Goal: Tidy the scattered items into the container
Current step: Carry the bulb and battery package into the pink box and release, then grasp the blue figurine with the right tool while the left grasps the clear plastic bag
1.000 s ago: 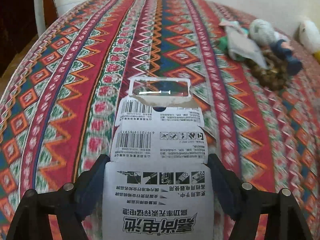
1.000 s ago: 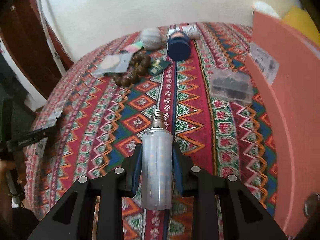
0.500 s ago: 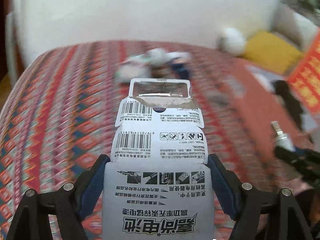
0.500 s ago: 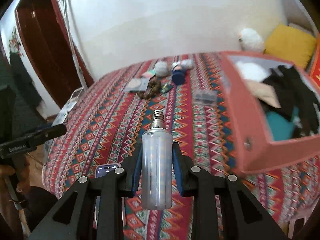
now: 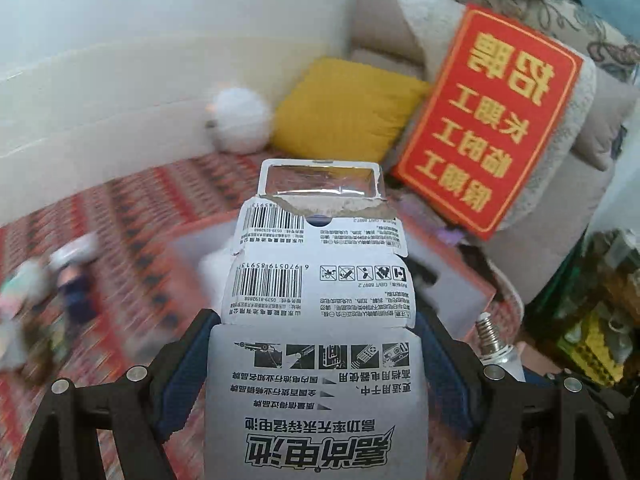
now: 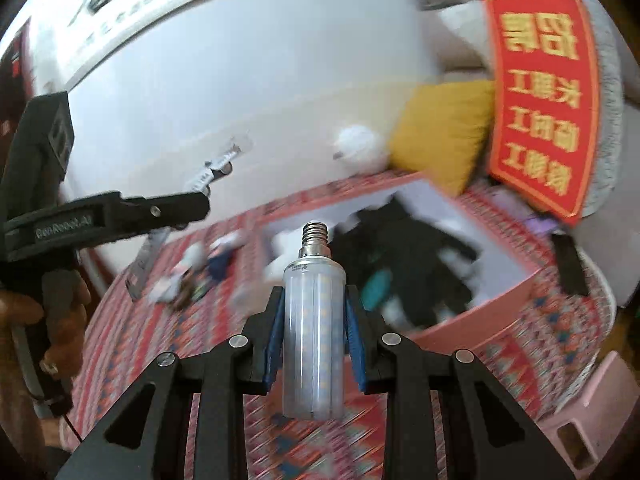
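My left gripper (image 5: 314, 364) pinches a battery card (image 5: 316, 344), its torn blister end at frame centre. My right gripper (image 6: 314, 328) clamps a corn bulb (image 6: 314, 336), screw base forward. The pink box (image 6: 480, 322) sits centre-right in the right view, already holding dark clothes. I judge both loads should travel well past the near wall, then drop low, bulb set down gently onto the soft cloth.
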A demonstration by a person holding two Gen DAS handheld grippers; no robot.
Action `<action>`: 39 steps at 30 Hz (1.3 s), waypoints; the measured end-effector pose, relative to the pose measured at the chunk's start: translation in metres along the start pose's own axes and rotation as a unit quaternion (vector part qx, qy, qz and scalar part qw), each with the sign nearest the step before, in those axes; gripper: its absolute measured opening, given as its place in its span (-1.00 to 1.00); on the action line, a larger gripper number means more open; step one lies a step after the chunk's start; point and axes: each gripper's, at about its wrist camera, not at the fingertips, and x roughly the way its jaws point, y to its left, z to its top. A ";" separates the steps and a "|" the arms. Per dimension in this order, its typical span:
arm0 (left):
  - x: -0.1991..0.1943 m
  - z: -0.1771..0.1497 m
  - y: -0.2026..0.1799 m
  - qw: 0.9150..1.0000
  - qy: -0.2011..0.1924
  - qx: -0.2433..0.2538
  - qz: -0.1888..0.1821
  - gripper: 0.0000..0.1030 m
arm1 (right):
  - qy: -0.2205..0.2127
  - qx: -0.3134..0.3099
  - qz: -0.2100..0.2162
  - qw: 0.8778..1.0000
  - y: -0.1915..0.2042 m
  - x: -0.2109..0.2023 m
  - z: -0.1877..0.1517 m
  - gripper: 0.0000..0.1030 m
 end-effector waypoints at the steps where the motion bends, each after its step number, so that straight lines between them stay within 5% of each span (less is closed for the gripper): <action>1: 0.016 0.009 -0.007 1.000 0.004 0.002 -0.003 0.57 | -0.005 0.007 -0.009 1.000 -0.014 0.005 0.009 -0.42; 6: 0.102 0.036 -0.020 0.999 0.034 -0.001 -0.019 0.65 | 0.000 0.024 -0.034 0.999 -0.063 0.055 0.041 -0.39; 8: 0.117 0.037 -0.019 0.999 0.045 -0.001 -0.024 0.81 | 0.014 0.023 -0.048 0.998 -0.072 0.074 0.045 -0.16; 10: 0.117 0.032 -0.012 0.999 0.042 -0.002 -0.012 0.87 | 0.019 0.025 -0.058 0.998 -0.076 0.083 0.042 0.43; 18: 0.061 -0.016 0.043 0.997 0.035 -0.041 0.056 0.90 | 0.026 0.032 -0.030 0.999 -0.064 0.071 0.017 0.50; 29: -0.069 -0.113 0.159 0.977 0.010 -0.120 0.174 0.91 | 0.046 -0.063 0.062 0.995 0.084 0.038 -0.024 0.61; 34: -0.117 -0.148 0.233 0.959 0.011 -0.154 0.240 0.92 | 0.082 -0.089 0.097 0.988 0.144 0.063 -0.046 0.61; 39: -0.123 -0.165 0.298 0.944 0.014 -0.182 0.276 0.92 | 0.123 -0.098 0.107 0.982 0.193 0.119 -0.058 0.61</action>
